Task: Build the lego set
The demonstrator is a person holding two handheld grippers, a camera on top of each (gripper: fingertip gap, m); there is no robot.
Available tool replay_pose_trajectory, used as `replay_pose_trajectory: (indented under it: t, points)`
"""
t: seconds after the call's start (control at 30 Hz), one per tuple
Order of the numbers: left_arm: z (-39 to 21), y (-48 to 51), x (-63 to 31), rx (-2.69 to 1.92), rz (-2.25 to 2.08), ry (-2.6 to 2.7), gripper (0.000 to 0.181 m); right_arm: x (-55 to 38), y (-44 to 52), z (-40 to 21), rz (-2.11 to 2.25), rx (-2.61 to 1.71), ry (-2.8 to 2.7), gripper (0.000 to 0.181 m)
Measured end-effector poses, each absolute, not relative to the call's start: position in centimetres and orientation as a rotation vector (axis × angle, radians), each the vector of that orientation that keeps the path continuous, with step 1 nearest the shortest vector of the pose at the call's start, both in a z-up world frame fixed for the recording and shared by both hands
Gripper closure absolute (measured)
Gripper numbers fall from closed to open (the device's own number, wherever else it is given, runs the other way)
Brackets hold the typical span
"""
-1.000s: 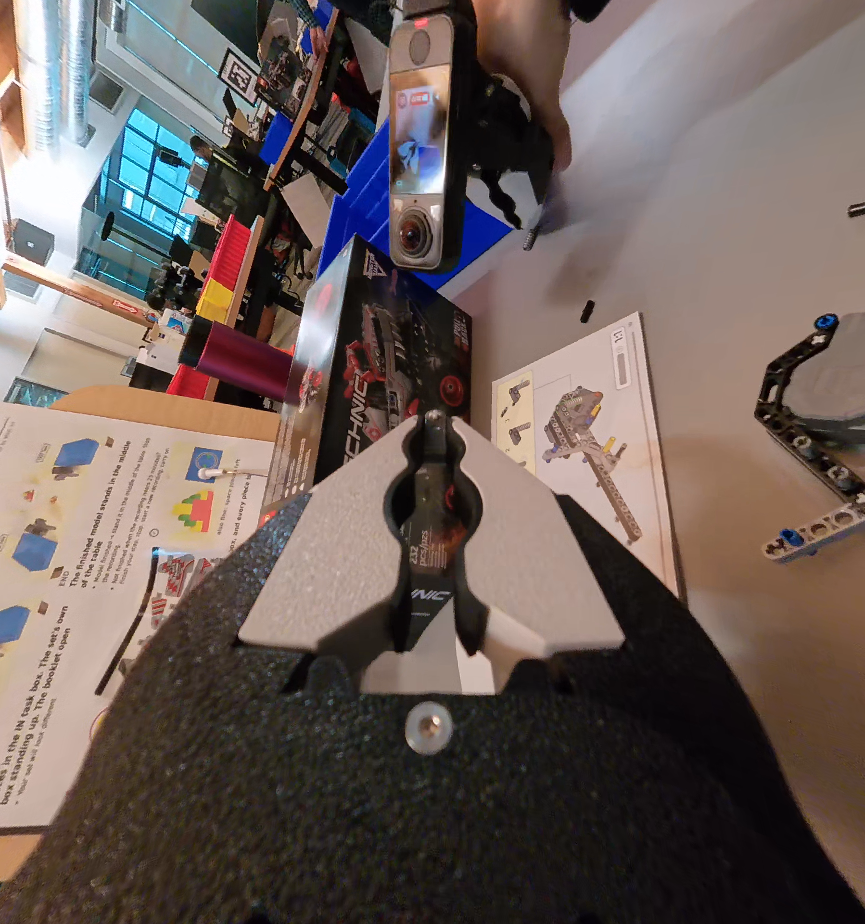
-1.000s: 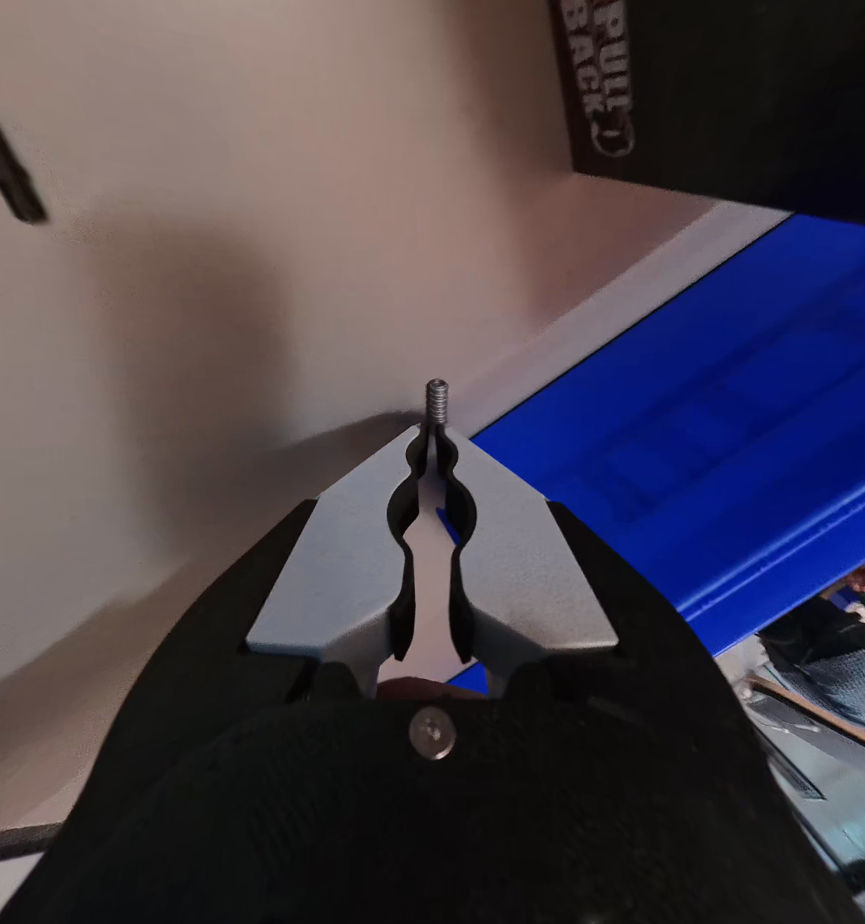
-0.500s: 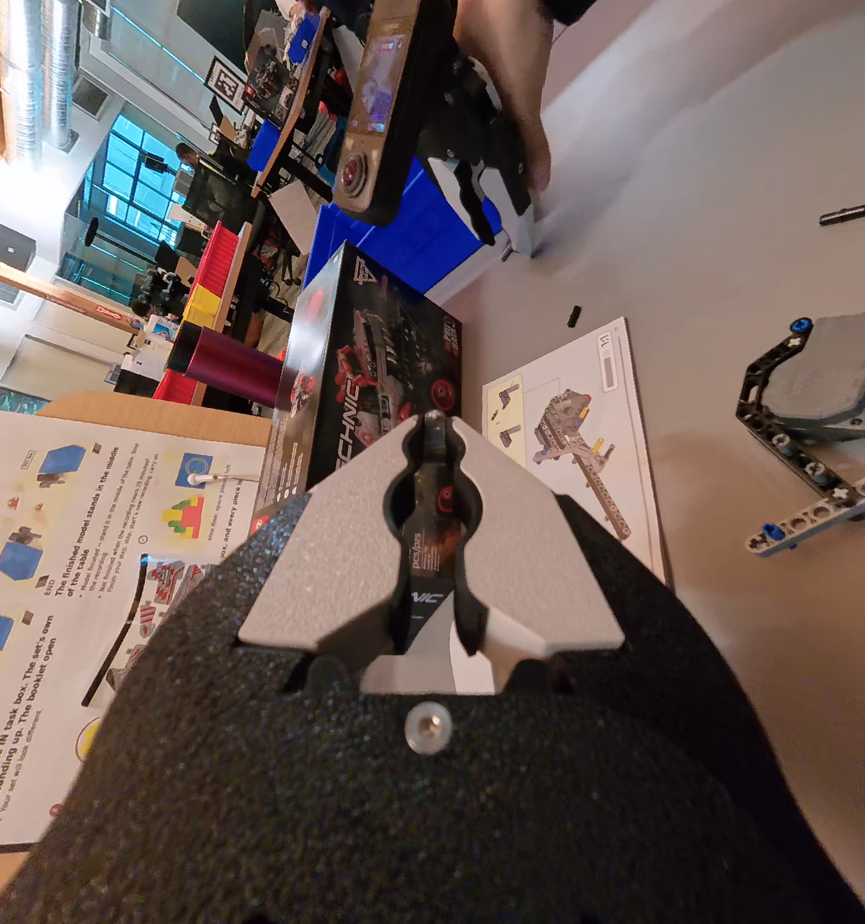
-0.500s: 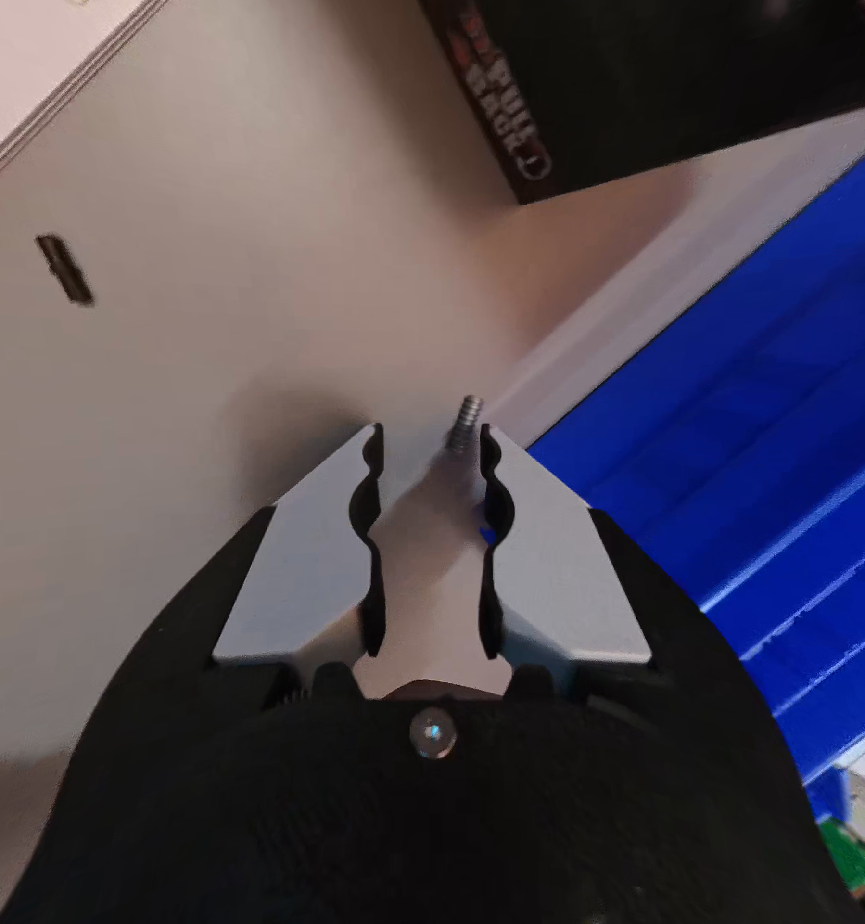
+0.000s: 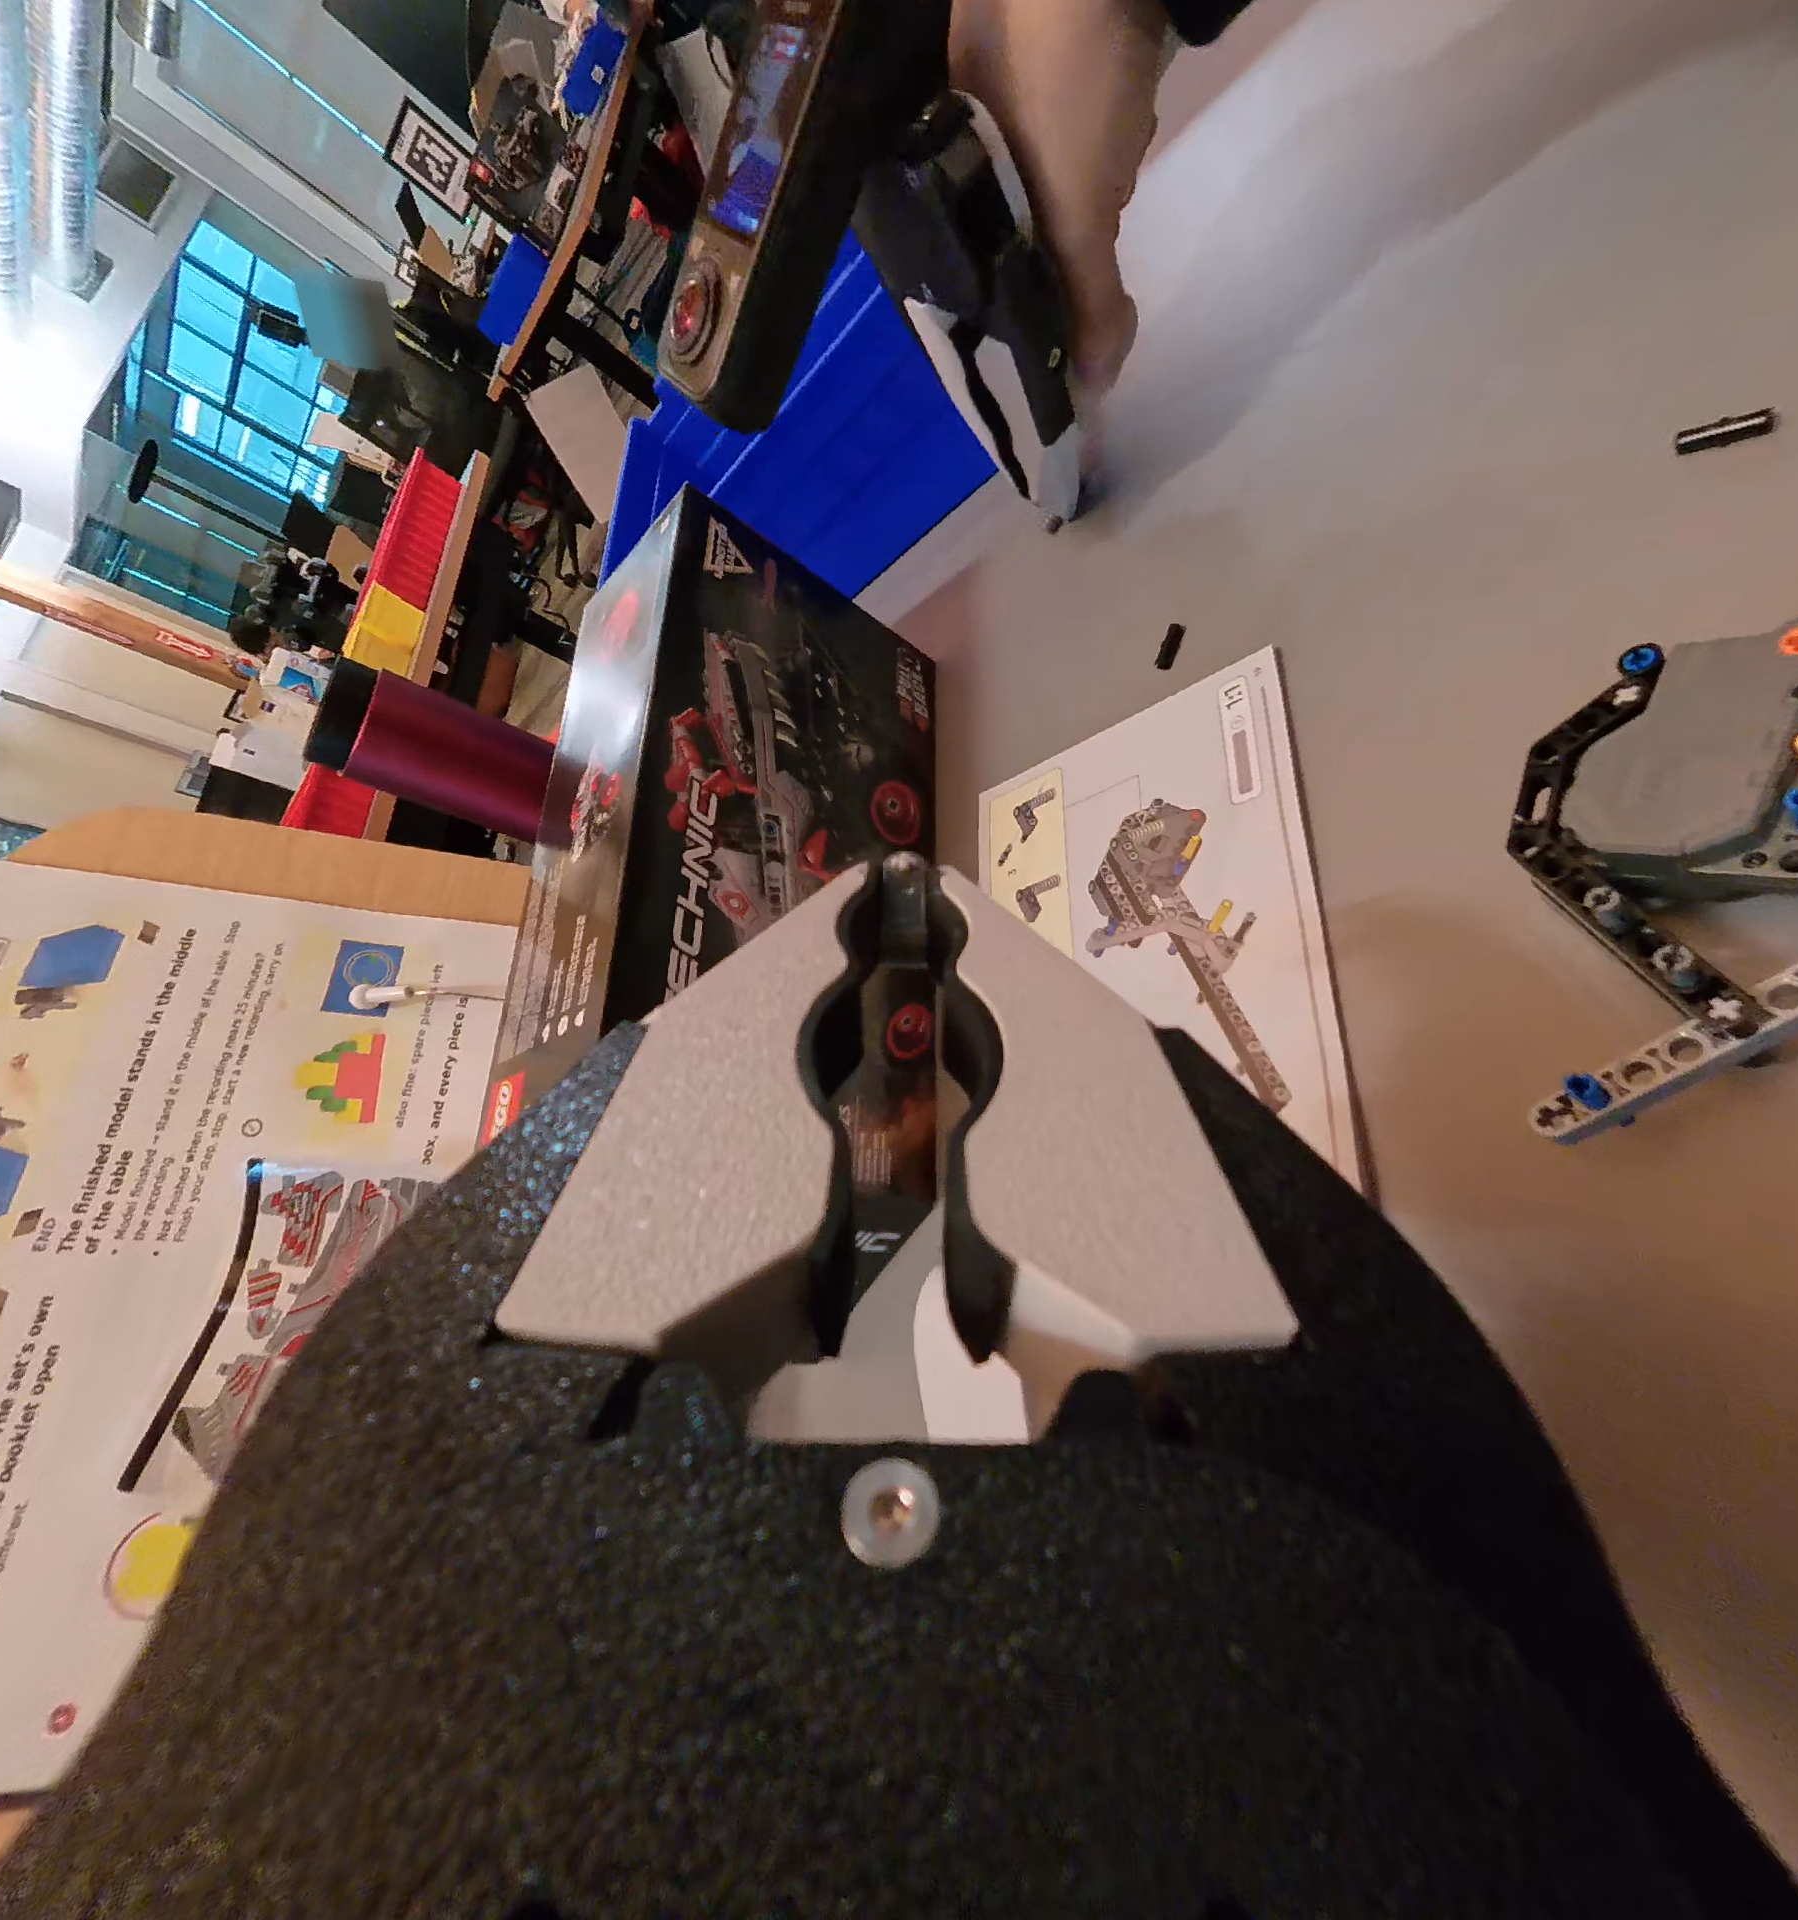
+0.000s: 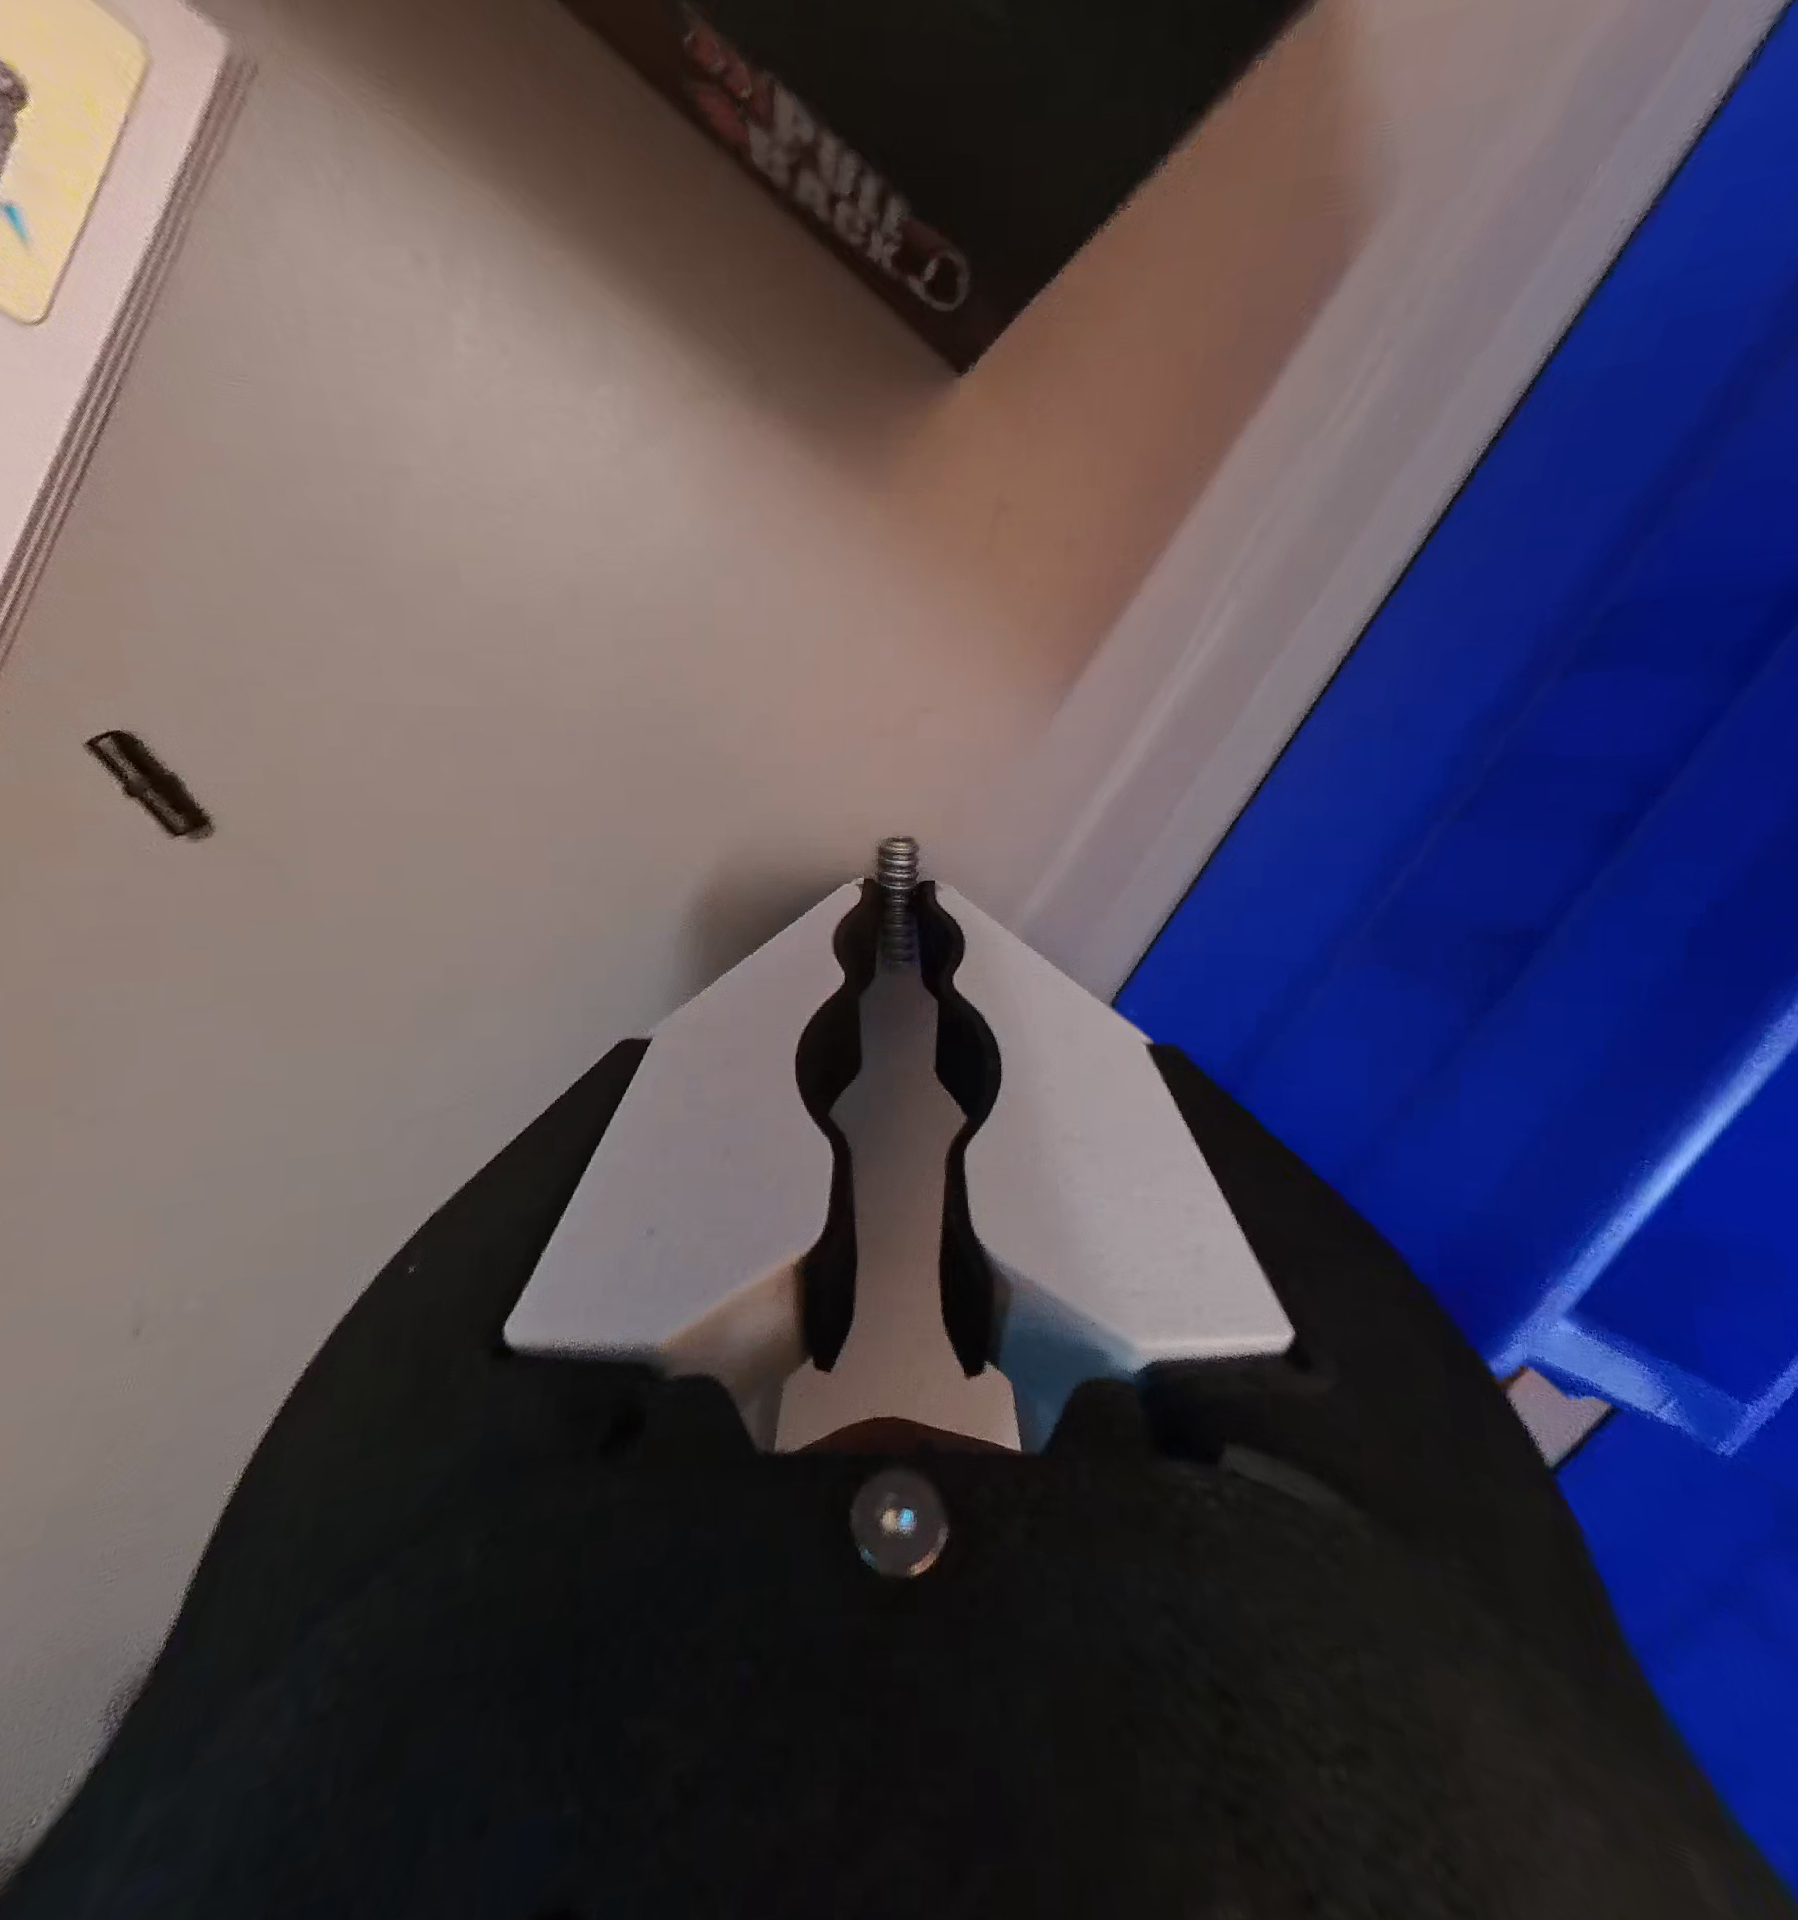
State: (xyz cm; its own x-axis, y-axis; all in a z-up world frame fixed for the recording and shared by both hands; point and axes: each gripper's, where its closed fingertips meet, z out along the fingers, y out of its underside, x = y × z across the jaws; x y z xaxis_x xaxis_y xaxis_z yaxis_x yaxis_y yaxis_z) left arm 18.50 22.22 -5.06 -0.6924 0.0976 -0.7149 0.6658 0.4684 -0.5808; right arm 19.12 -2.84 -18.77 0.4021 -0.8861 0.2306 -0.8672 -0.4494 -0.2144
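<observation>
My left gripper (image 5: 905,883) is shut on a small dark pin-like piece (image 5: 905,904) with a grey tip, held above the black set box (image 5: 770,769). My right gripper (image 6: 897,894) is shut on a small metal spring (image 6: 897,883) that sticks out past the tips, low over the table by the blue bin (image 6: 1549,727). The right gripper also shows in the left wrist view (image 5: 1056,499), held by a hand, its tip at the table. The partly built grey and black model (image 5: 1705,831) lies at the right. The open instruction booklet (image 5: 1165,914) lies beside the box.
A short black pin (image 5: 1170,644) lies past the booklet and also shows in the right wrist view (image 6: 147,784). A black axle (image 5: 1724,431) lies farther right. A printed sheet (image 5: 147,1143) lies at the left. The blue bin (image 5: 822,416) stands behind the box. Left tips to right tips: about 30 centimeters.
The right gripper held the spring a second ago, opened with the spring by its right finger, and has shut on it again. The left gripper stays shut and has shifted slightly.
</observation>
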Motion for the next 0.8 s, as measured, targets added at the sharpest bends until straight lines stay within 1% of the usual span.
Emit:
replay_pose_trajectory:
  t: [0.03,0.13,0.2,0.3,0.4,0.5,0.6,0.7,0.8]
  points:
    - [-5.0,22.2,18.3,0.634,-1.223,2.116,0.177,19.0,-2.5,-18.8,-0.502,-2.587,1.589,0.176]
    - [-4.9,21.9,17.5,0.635,-1.311,2.151,0.176,18.3,-0.5,-18.6,-0.552,-2.548,1.497,0.176]
    - [-4.3,21.6,16.5,0.625,-1.456,2.184,0.176,18.0,0.7,-17.9,-0.641,-2.493,1.427,0.176]
    - [-2.9,21.5,15.3,0.579,-1.719,2.215,0.176,18.4,3.7,-15.1,-0.863,-2.370,1.182,0.176]
    - [-3.0,21.8,15.2,0.516,-1.863,2.309,0.176,18.8,10.1,-11.3,-0.997,-2.136,0.820,0.176]
    - [-4.0,22.1,15.5,0.439,-1.920,2.430,0.176,17.8,15.9,-10.5,-0.910,-2.040,0.563,0.176]
    - [-3.7,22.4,15.7,0.409,-2.041,2.427,0.176,17.9,19.2,-9.6,-0.910,-1.939,0.394,0.176]
    - [-2.9,22.9,15.6,0.369,-2.207,2.408,0.176,18.2,20.9,-7.8,-0.917,-1.800,0.310,0.176]
    - [-2.4,22.6,16.3,0.203,-2.355,2.432,0.176,18.2,21.4,-6.8,-0.922,-1.706,0.298,0.176]
